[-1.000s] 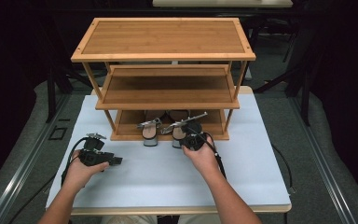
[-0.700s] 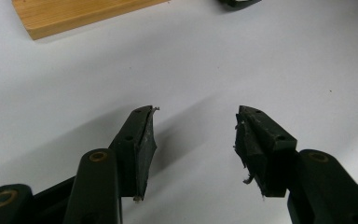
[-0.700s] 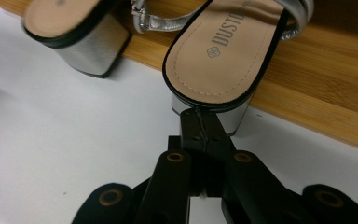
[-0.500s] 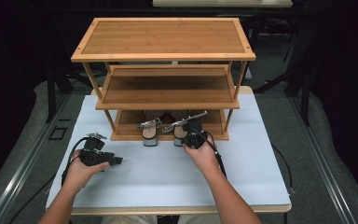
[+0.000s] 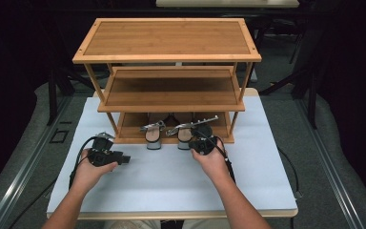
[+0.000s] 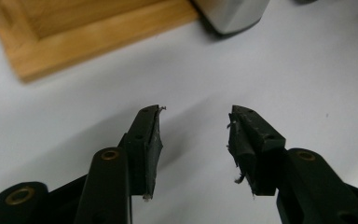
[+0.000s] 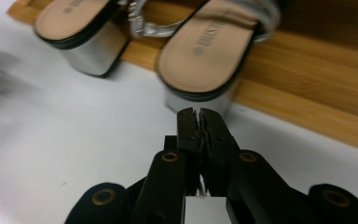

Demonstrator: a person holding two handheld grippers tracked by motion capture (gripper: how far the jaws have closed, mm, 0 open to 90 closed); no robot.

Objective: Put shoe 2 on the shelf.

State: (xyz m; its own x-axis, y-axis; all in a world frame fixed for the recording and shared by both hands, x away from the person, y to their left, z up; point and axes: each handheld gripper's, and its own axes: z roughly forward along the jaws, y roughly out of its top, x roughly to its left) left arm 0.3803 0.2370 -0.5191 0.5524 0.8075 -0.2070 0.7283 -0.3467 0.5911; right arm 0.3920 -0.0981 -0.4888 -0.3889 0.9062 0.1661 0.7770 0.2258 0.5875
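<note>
With its jaws pressed together, the right gripper is hovering just behind the heel of the silver block-heeled sandal overhanging the bamboo rack's bottom shelf, risking nudging it crooked, while the left gripper, empty, has just been narrowing.

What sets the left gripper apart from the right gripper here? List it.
The left gripper stands open over bare white table; the right gripper is shut, holding nothing. The left gripper sits off the rack's corner; the right gripper points at a sandal's heel. Both have black fingers.
</note>
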